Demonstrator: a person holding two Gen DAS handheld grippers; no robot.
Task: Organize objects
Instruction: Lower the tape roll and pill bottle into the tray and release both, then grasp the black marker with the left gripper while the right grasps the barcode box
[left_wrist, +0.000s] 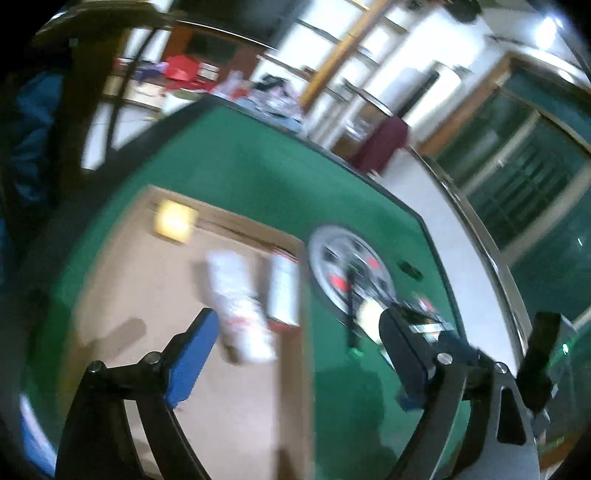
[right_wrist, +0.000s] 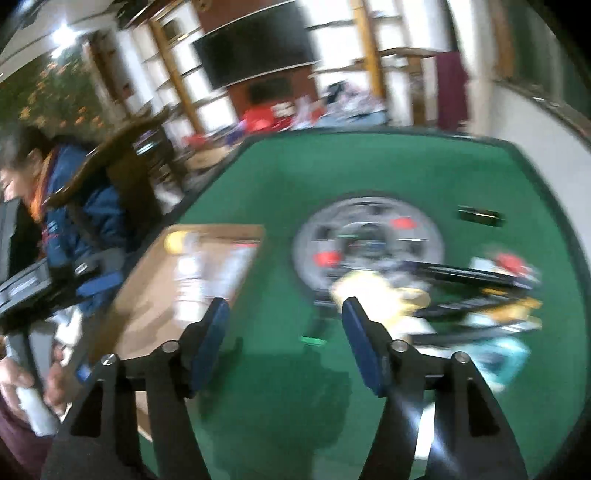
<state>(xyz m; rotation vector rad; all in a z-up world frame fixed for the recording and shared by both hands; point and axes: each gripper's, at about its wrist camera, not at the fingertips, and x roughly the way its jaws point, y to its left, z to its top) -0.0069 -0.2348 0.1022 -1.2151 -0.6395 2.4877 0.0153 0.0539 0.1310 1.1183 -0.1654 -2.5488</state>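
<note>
With nothing pinched, both grippers' fingers spread; white packet (left_wrist: 240, 306) in cardboard box (left_wrist: 155, 280) beyond left fingers (left_wrist: 199, 343).

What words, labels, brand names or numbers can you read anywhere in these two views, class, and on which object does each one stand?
None can be read; both views are motion-blurred.
White packets in the cardboard box: red markings, too blurred.
Round centre panel on the green table: red and dark marks, unreadable.
Flat dark items in the pile on the table: print too smeared.
Yellow square in the box: no legible text.
</note>
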